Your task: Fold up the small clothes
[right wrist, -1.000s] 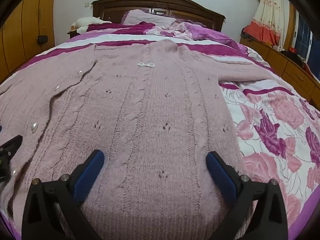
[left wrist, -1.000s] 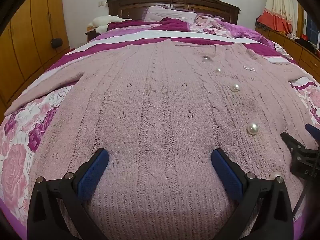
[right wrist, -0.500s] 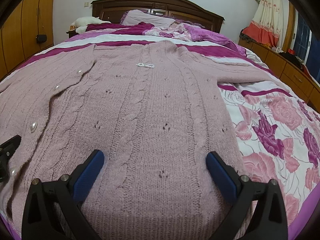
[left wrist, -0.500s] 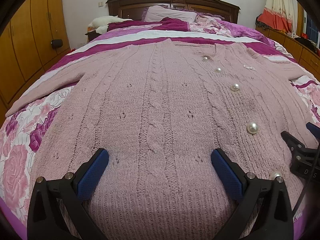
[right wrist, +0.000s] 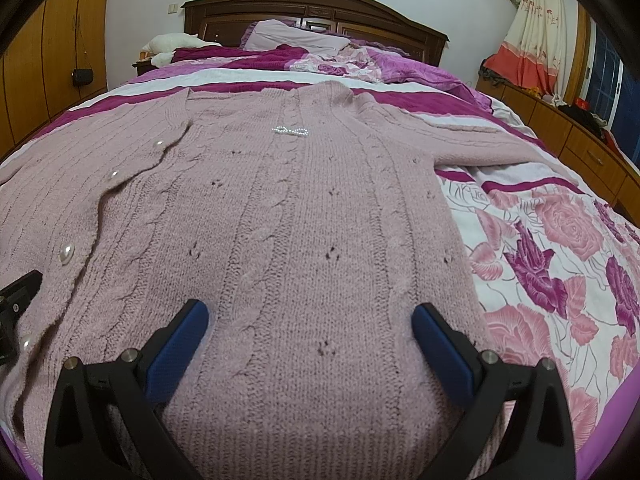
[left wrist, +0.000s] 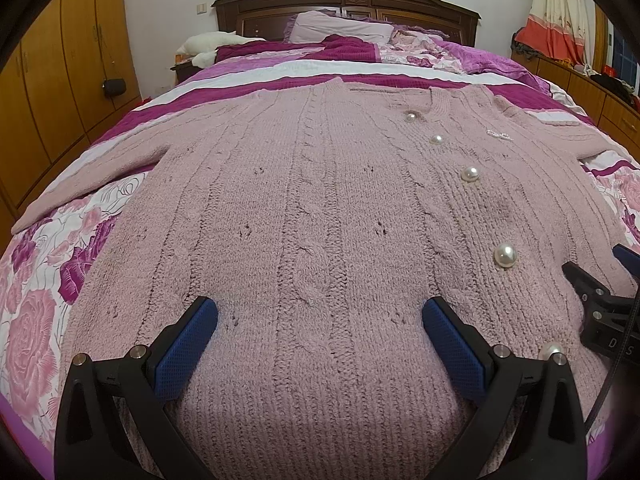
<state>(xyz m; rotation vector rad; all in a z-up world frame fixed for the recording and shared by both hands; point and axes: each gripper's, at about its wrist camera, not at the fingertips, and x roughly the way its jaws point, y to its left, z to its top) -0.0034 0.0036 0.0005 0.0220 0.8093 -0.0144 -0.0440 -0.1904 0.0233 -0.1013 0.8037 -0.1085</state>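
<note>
floral bedspread [right wrist: 560, 248], wooden headboard [left wrist: 348, 4], pillow [left wrist: 340, 32], curtain [right wrist: 528, 52]

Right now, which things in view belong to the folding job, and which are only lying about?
For the job:
- pink cable-knit cardigan with pearl buttons, spread flat on the bed
- left tongs, open
- right tongs, open

Lying about:
- lilac pillow
- white soft toy
- small black bag on the wardrobe
</note>
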